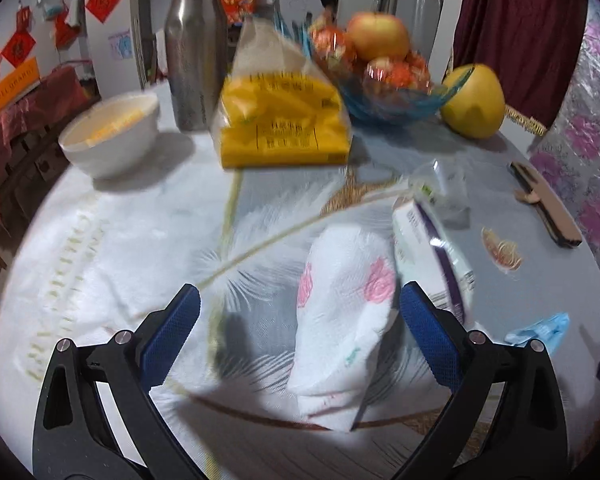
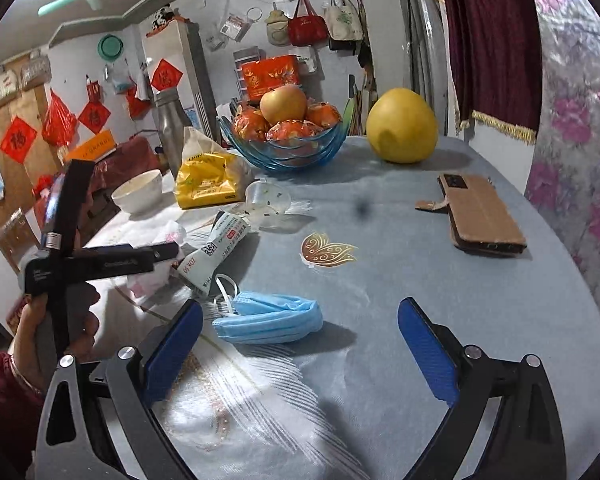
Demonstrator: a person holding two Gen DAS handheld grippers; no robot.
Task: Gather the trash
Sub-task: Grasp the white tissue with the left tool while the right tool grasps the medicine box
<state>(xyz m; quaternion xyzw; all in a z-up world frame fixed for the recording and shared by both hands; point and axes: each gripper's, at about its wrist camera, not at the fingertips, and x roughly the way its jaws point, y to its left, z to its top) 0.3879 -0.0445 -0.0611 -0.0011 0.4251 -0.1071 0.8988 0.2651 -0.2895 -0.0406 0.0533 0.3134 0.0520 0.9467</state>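
A crumpled white paper towel with pink flowers (image 1: 346, 320) lies on the table between the fingers of my open left gripper (image 1: 300, 312), nearer the right finger. A white and purple carton (image 1: 432, 252) lies just right of it, also in the right wrist view (image 2: 216, 250). A clear plastic cup (image 2: 268, 200) lies on its side behind the carton. A blue face mask (image 2: 268, 316) lies just ahead of my open, empty right gripper (image 2: 300, 332), toward its left finger. The mask also shows in the left wrist view (image 1: 540, 330).
A yellow snack bag (image 1: 280, 120), white bowl (image 1: 110, 134), steel bottle (image 1: 196, 44), blue fruit bowl (image 2: 284, 140) and yellow pomelo (image 2: 402, 126) stand at the back. A phone in a brown case (image 2: 482, 216) lies at the right. The left tool (image 2: 80, 256) is at far left.
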